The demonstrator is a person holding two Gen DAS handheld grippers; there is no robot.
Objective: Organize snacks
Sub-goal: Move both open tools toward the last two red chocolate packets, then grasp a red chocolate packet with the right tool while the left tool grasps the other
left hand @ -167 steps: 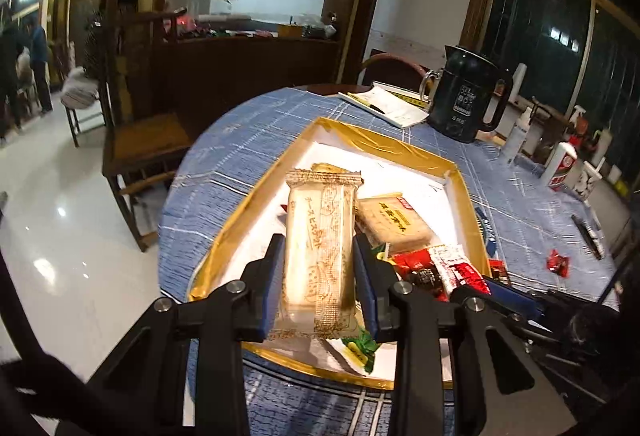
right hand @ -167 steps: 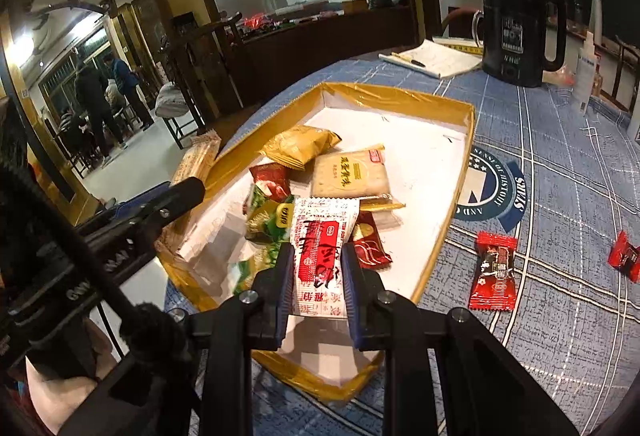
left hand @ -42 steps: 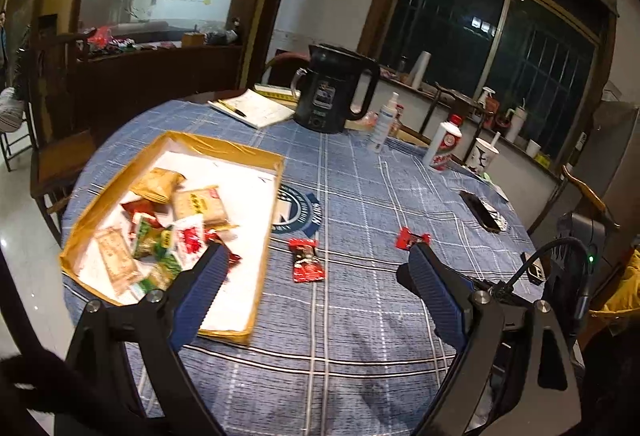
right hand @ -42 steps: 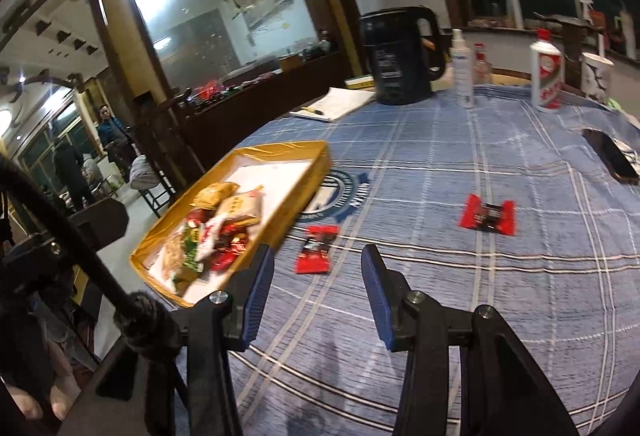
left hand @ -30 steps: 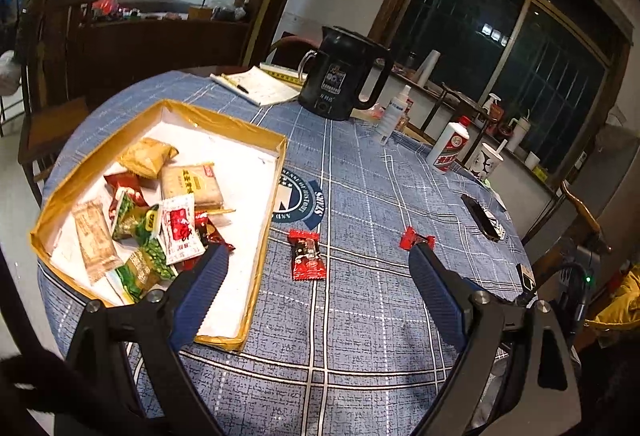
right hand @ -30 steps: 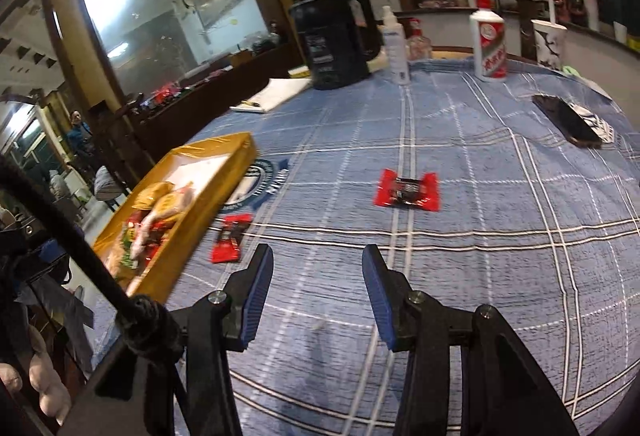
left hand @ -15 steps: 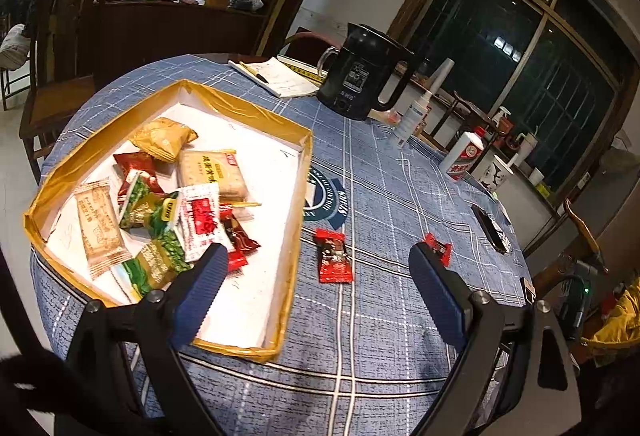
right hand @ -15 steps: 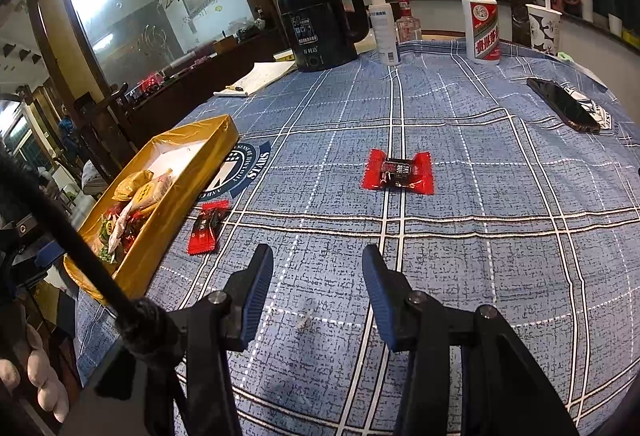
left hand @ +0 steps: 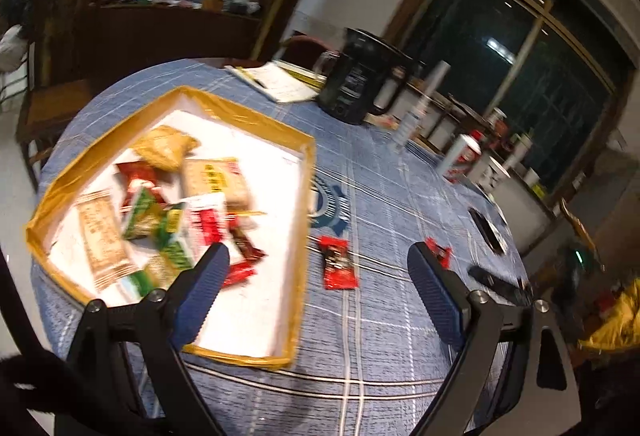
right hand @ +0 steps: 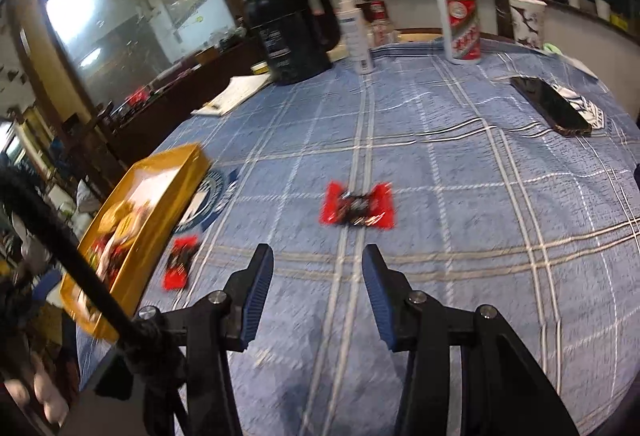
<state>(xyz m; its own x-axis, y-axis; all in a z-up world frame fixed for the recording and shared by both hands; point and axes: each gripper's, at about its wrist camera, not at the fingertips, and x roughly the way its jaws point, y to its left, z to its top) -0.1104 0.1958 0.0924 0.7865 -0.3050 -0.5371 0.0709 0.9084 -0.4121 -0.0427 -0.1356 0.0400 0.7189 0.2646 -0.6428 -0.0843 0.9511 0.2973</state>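
Note:
A gold-rimmed tray [left hand: 256, 123] with a white floor holds several snack packets at the left of the blue checked tablecloth. One red packet [left hand: 338, 268] lies on the cloth just right of the tray; it also shows in the right wrist view [right hand: 180, 262]. A second red packet [right hand: 357, 211] lies further right, a short way ahead of my right gripper [right hand: 318, 268], which is open and empty. My left gripper [left hand: 316, 256] hovers over the tray's near right corner, jaws wide and closing slightly, with nothing gripped between them.
A black kettle [right hand: 292, 31], a spray bottle [right hand: 358, 35], a white bottle with a red label [right hand: 460, 23] and a paper cup [right hand: 524, 19] stand at the far edge. A notebook [left hand: 276, 83] and a dark phone [right hand: 550, 109] lie flat.
Both packets held earlier now lie in the tray and both grippers are empty. The right gripper has moved closer to the red packet on the right. The left view has barely shifted lately.

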